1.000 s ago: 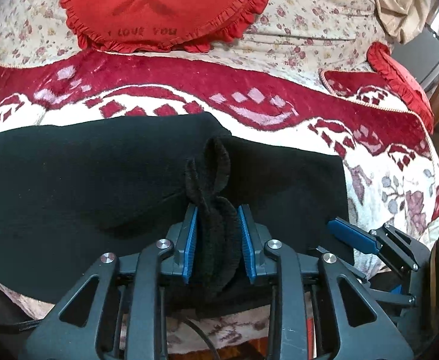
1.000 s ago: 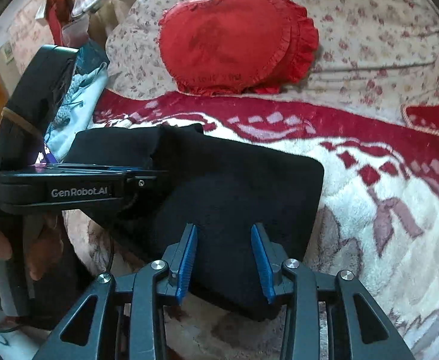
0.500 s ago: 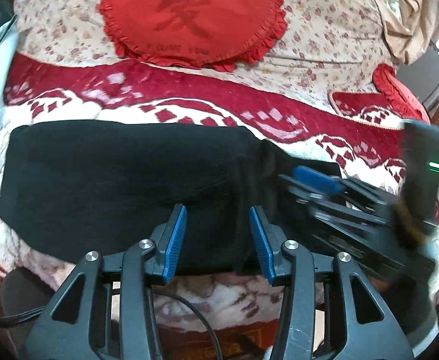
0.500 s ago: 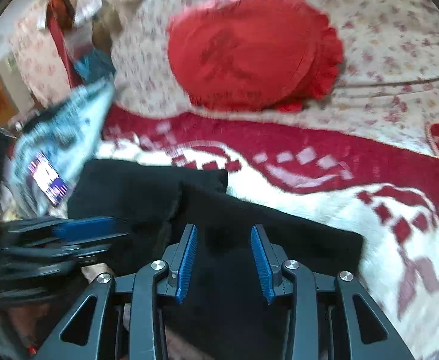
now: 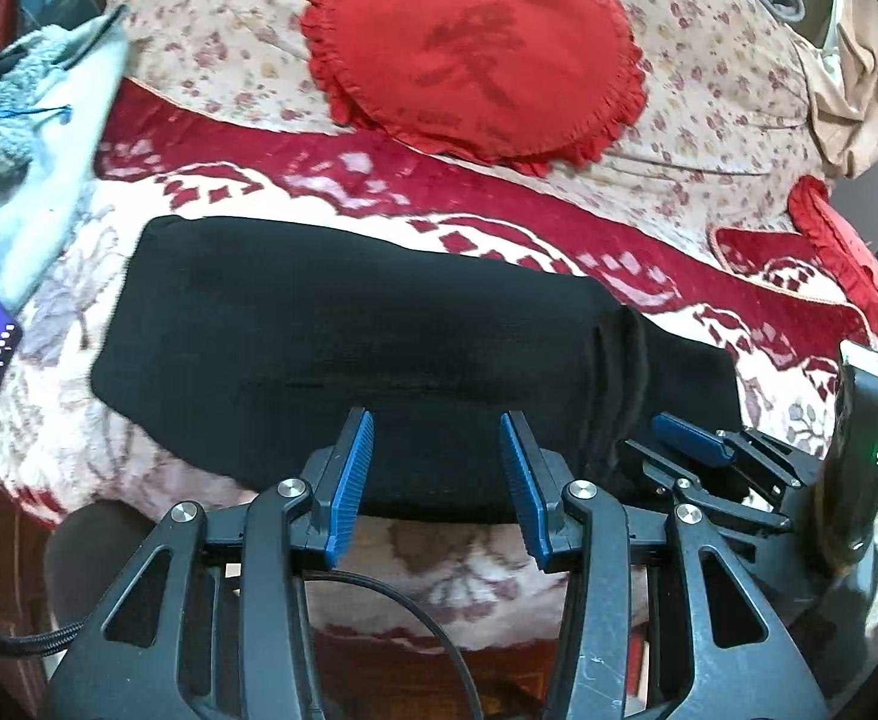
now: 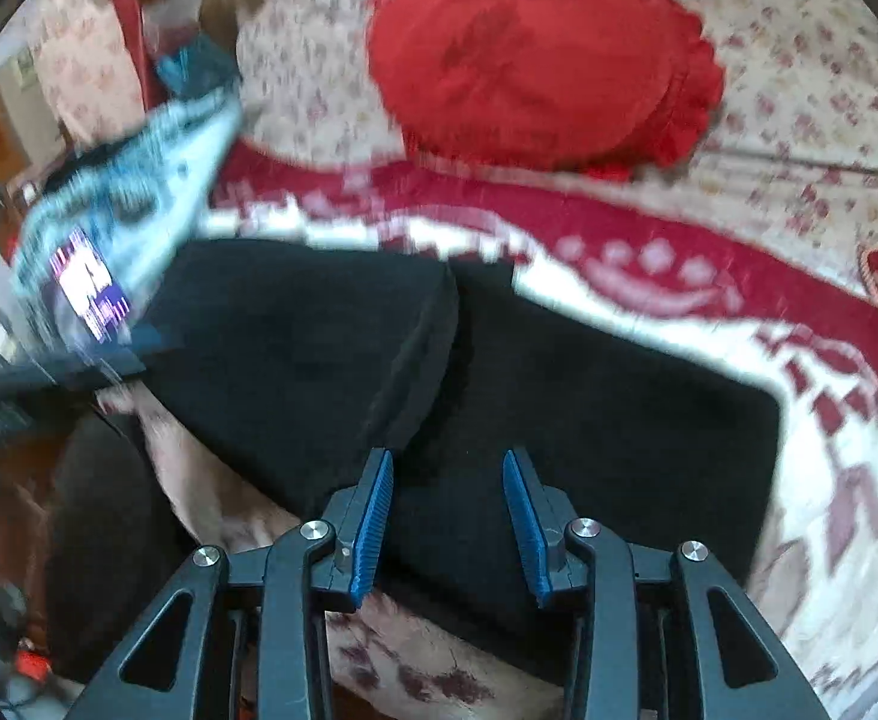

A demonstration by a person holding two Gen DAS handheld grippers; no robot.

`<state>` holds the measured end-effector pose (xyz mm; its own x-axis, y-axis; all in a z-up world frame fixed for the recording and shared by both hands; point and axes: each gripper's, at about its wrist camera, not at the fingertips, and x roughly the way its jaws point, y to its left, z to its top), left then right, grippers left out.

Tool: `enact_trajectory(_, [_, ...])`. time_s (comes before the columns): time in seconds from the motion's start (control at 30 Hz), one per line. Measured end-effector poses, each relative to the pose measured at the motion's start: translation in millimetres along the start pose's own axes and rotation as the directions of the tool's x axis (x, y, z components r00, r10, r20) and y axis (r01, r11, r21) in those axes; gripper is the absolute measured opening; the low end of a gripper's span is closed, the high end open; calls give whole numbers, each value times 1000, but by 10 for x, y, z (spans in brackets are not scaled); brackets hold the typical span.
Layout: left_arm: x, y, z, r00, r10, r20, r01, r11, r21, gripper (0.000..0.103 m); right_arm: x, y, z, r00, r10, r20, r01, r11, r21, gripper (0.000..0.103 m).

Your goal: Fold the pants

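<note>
The left gripper (image 5: 436, 474) has let go of the bunched cloth and now stands open; the black pants (image 5: 349, 342) lie just ahead of it. The right gripper (image 6: 446, 513), also open, hangs over the overlapped part, so this fold seems finished, though its view is blurred

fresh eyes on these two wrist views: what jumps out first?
The black pants dominate, lying as a long dark band across the near edge of the bed, with a bunched ridge toward their right end. Behind them a round red frilled cushion sits on the floral bedspread. Both the left gripper and the right gripper hang open over the pants' near edge, holding nothing.
</note>
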<state>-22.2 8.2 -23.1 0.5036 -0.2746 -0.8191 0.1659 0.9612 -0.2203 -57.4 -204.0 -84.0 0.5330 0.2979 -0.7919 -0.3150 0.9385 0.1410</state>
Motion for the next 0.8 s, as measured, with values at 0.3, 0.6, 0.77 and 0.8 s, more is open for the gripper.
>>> enact_trajectory(0.3, [-81, 207, -6, 993, 103, 52, -103, 995, 4, 43, -309, 205, 228, 996, 39, 79, -36, 999, -34, 37])
enact_trajectory(0.6, [-85, 461, -31, 985, 166, 55, -165, 986, -31, 43, -18, 502, 583, 989, 132, 68, -126, 989, -80, 39])
enact_trajectory(0.77, [-45, 566, -44, 983, 180, 34, -178, 983, -54, 43, 128, 655, 692, 985, 161, 54, -154, 981, -117, 39])
enact_trajectory(0.8, [-31, 575, -46, 983, 183, 26, -181, 982, -54, 43, 144, 678, 709, 985, 167, 53, -160, 980, -120, 39])
